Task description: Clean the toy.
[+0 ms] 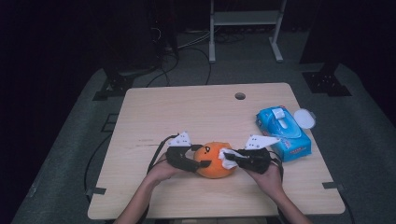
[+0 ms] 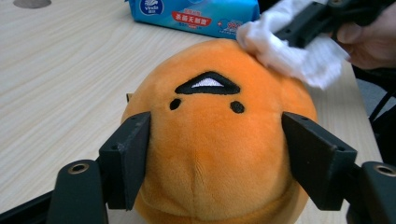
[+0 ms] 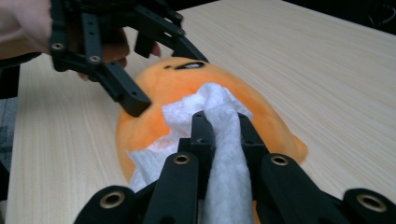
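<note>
A round orange plush toy [image 1: 212,161] with a stitched face lies near the front of the wooden table [image 1: 187,112]. My left gripper [image 1: 198,158] is shut on the plush toy [image 2: 219,140], one black pad pressed into each side. From the right, my right gripper [image 1: 231,157] is shut on a crumpled white tissue [image 1: 226,158]. In the right gripper view the tissue [image 3: 210,102] runs between the jaws and rests on the plush toy [image 3: 154,107]. The left gripper view shows the tissue [image 2: 289,51] touching the toy's upper right side.
A blue pack of wipes [image 1: 284,132] lies at the table's right edge, its white lid [image 1: 304,117] flipped open. A round cable hole [image 1: 240,96] sits near the far edge. Cables trail across the floor beyond the table.
</note>
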`<move>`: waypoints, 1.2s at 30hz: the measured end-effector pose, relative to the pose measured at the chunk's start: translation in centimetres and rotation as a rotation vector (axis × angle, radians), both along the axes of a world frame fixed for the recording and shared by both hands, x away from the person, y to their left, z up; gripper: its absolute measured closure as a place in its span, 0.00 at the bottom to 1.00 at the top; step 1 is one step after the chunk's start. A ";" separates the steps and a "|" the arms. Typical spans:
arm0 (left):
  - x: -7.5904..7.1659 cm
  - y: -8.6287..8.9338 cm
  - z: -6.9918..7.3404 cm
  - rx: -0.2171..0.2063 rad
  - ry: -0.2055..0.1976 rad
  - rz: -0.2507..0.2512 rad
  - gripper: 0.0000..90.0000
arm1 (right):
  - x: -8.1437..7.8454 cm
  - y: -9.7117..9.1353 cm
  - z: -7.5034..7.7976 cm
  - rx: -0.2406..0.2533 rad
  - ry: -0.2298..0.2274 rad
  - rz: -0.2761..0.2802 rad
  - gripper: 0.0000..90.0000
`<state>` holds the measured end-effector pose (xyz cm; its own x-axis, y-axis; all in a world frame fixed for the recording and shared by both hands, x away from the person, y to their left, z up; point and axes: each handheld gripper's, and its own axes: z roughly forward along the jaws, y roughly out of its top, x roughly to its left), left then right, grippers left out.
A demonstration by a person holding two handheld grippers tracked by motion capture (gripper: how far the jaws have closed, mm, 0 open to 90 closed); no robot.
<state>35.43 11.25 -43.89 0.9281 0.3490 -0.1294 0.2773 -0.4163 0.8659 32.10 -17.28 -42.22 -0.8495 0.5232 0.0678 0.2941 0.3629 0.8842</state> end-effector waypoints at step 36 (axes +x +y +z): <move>-1.1 -1.8 1.4 0.046 -0.113 -0.052 0.37 | -0.8 0.8 1.0 0.019 -0.066 0.038 0.90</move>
<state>34.28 9.49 -42.46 0.9530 0.3030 -0.0081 0.1561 -0.4676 0.8701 31.35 -16.51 -41.27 -0.8718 0.4895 0.0206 0.2213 0.3559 0.9080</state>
